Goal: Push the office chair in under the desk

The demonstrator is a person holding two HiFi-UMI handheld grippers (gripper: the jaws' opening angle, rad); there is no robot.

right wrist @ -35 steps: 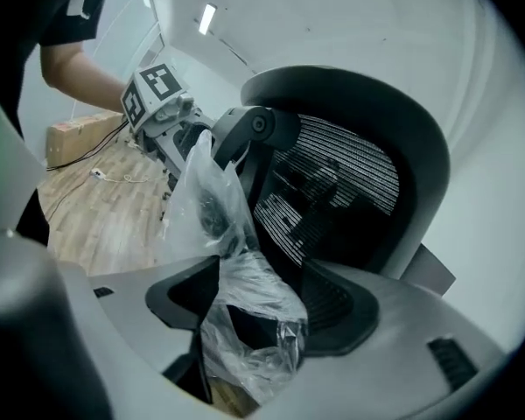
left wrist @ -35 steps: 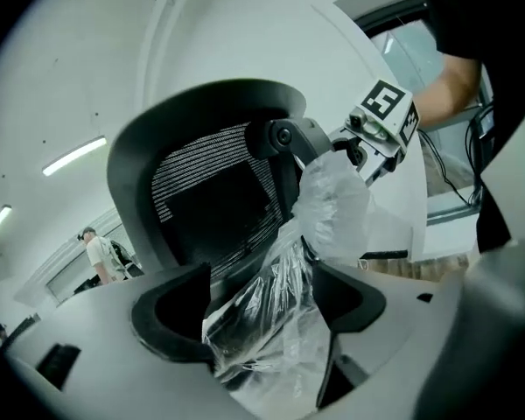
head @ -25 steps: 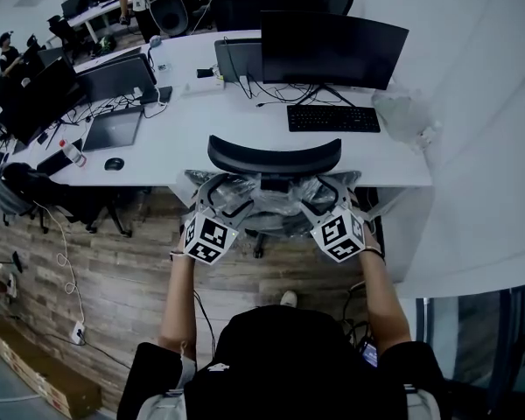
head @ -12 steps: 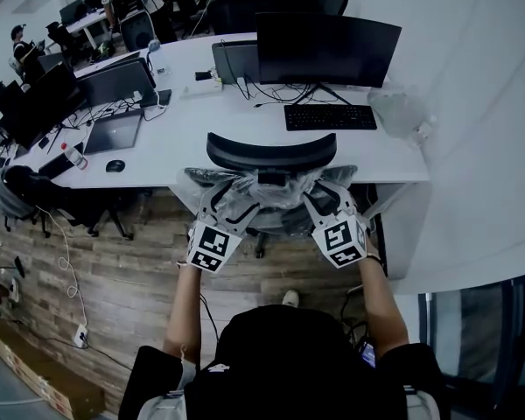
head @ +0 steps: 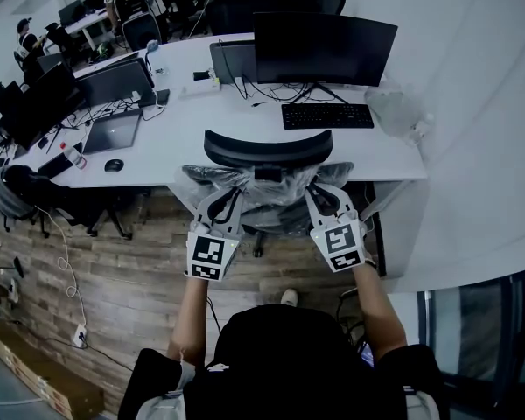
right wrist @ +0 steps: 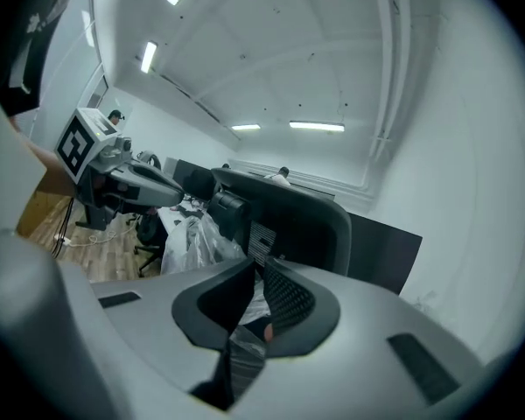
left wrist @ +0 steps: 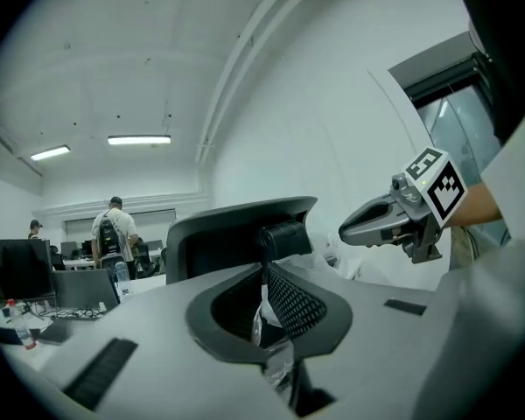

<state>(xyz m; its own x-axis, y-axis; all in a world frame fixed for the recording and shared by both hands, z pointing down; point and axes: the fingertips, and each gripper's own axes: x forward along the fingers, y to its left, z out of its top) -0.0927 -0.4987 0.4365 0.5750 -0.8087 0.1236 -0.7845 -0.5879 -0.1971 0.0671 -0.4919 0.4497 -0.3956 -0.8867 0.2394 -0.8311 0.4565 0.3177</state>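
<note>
Left forearm (head: 191, 309) and right forearm (head: 369, 297) stretched forward. Left grey two-jaw gripper (head: 220, 198), right grey two-jaw gripper (head: 322, 192) near level — jaws just closing, each pinching clear plastic film (left wrist: 268, 320).

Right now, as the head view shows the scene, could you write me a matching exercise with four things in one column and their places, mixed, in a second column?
Things:
1. keyboard
2. mouse
3. headrest
4. plastic cover

Places:
A. just in front of the silver laptop
B. in front of the black monitor
C. draped over the office chair, below its top
D. chair's top, at the desk edge

Pairs: 1-B, 2-A, 3-D, 4-C
</note>
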